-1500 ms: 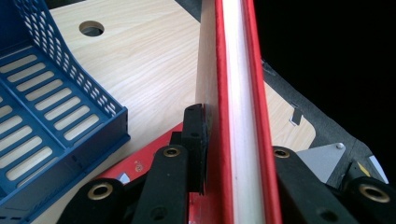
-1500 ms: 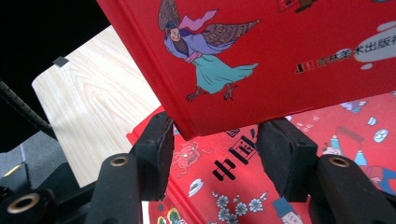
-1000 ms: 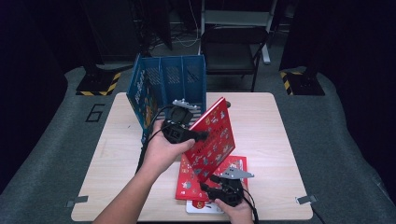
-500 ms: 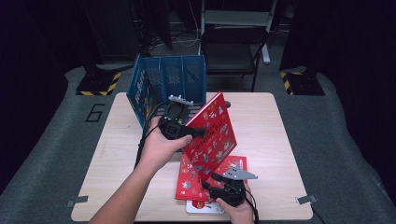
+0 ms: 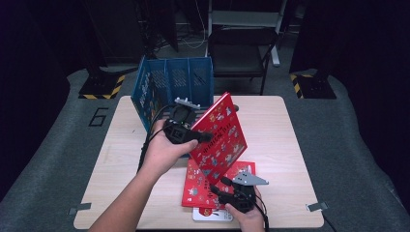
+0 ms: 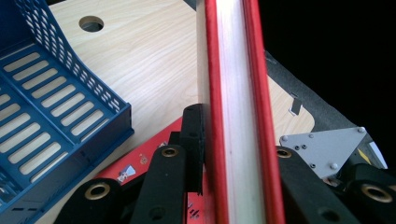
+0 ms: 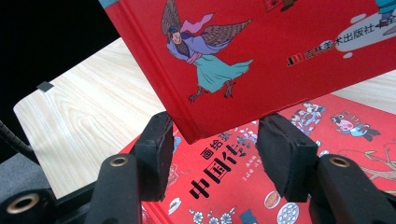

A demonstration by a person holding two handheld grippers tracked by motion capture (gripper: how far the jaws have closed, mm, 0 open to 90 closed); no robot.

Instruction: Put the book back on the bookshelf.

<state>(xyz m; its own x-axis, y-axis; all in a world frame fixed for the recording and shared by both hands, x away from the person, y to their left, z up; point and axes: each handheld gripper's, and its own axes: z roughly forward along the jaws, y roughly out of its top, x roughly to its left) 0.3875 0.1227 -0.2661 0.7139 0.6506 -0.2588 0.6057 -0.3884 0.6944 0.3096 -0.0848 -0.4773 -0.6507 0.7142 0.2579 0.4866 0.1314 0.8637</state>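
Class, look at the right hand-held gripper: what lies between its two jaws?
In the right gripper view, the lower corner of the raised red book hangs between the open jaws of the right hand-held gripper, untouched, above another red book lying flat.

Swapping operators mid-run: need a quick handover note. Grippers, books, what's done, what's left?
Left gripper: jaws shut on the edge of a red illustrated hardcover book, held tilted above the table.
Right gripper: jaws open, nothing held, hovering over a second red picture book lying flat near the front edge of the light wooden table; the lifted book's lower corner hangs between its jaws without touching the pads.
Blue perforated plastic file rack stands at the back left.
Done: one book lifted.
Left, probably: slot it into the rack, then the flat one.
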